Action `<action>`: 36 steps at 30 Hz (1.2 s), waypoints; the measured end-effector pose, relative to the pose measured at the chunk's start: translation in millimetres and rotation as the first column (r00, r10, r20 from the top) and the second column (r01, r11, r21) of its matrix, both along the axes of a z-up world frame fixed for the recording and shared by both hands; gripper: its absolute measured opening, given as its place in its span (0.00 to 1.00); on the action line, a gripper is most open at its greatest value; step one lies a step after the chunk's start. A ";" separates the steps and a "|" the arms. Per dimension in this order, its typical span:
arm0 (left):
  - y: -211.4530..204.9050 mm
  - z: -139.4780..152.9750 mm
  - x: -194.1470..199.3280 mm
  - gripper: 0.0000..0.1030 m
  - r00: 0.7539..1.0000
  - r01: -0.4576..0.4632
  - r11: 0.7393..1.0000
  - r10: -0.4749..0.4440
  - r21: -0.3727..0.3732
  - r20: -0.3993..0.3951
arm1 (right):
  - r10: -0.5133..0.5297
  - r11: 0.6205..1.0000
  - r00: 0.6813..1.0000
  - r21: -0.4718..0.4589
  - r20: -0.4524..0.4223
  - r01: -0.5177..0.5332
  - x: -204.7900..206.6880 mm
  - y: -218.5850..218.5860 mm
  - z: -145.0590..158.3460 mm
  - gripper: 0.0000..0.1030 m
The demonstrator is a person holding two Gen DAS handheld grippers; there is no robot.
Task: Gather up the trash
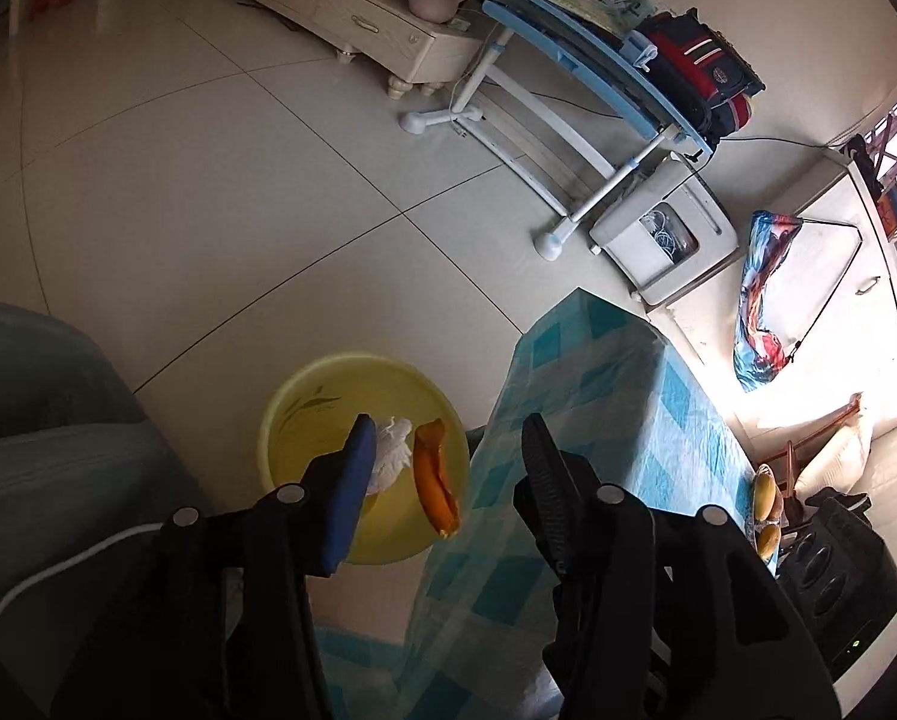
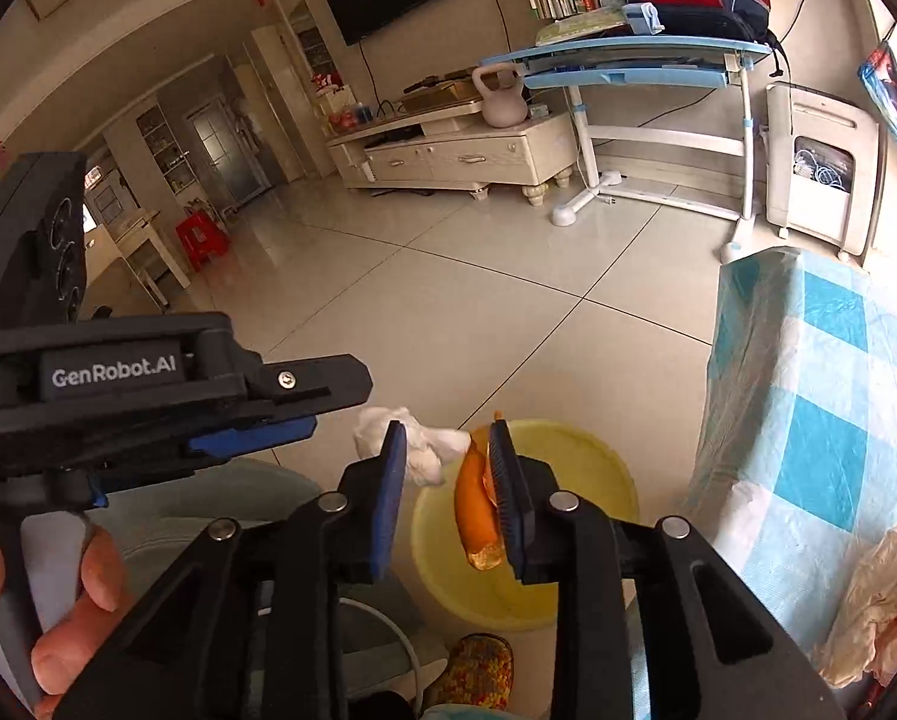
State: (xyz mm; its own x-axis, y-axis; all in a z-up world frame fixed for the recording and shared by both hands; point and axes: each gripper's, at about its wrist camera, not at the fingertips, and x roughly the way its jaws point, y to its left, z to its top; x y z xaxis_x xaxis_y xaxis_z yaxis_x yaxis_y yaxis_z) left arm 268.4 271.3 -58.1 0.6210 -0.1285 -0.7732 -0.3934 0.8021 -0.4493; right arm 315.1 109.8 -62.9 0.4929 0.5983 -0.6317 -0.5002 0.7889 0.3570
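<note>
Peel: the orange peel [image 2: 477,510] is a long curled strip, glossy and darker at its lower tip. Its long axis runs nearly up and down in both views, the upper end tilted a little left in the left wrist view. In your right wrist view it hangs against the inner face of the right-hand finger; whether it touches the ribbed pad you cannot tell. It is over the basin.

Tissue: the white tissue [image 2: 424,450] is a soft crumpled wad with no clear long axis. It sits around the tip of the left-hand blue finger in both views, above the basin's near rim.

Basin: the yellow basin [image 1: 304,396] is round smooth plastic with a dark leaf print on its inner wall. It stands on the floor [image 1: 208,180] of glossy pale tiles, just beside the table.

Your right gripper [image 2: 445,441]: jaws part open, narrow; neither pad is seen pressing the peel or the tissue.

Your left gripper [image 1: 448,435]: jaws wider, about half open, nothing clamped between them. One pad is blue foam, the other black and ribbed.

Your left hand [image 2: 58,594]: fingers wrapped round the black handle, low in the right wrist view.

Table: the table [image 1: 598,396] wears a blue and white checked cloth that drapes down its edge.

More trash: a crumpled pale wrapper [image 2: 874,600] lies on the cloth at the right edge.
</note>
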 end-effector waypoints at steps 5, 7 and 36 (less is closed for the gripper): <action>2.2 11.6 -11.2 0.59 0.998 -0.047 0.998 0.045 0.047 0.033 | -0.014 0.999 0.999 0.045 0.029 0.013 -19.5 -17.6 12.3 0.35; -4.6 16.0 -14.4 0.61 0.998 -0.045 0.996 0.042 0.079 0.039 | -0.020 0.998 0.999 0.055 0.046 0.017 -31.2 -25.3 18.0 0.37; -169.6 44.8 -160.2 0.87 0.946 0.220 0.918 -0.283 0.330 0.156 | -0.590 0.771 0.807 -0.302 -0.009 0.560 -143.2 -352.8 -32.7 0.65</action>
State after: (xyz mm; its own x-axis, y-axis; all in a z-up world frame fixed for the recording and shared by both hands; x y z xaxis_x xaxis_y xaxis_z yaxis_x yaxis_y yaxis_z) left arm 108.1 101.8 -13.4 0.7426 -0.0782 -0.6652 -0.0898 0.9726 -0.2146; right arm 171.9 -243.0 -95.6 0.6163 0.0199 -0.7873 0.1041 0.9889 0.1065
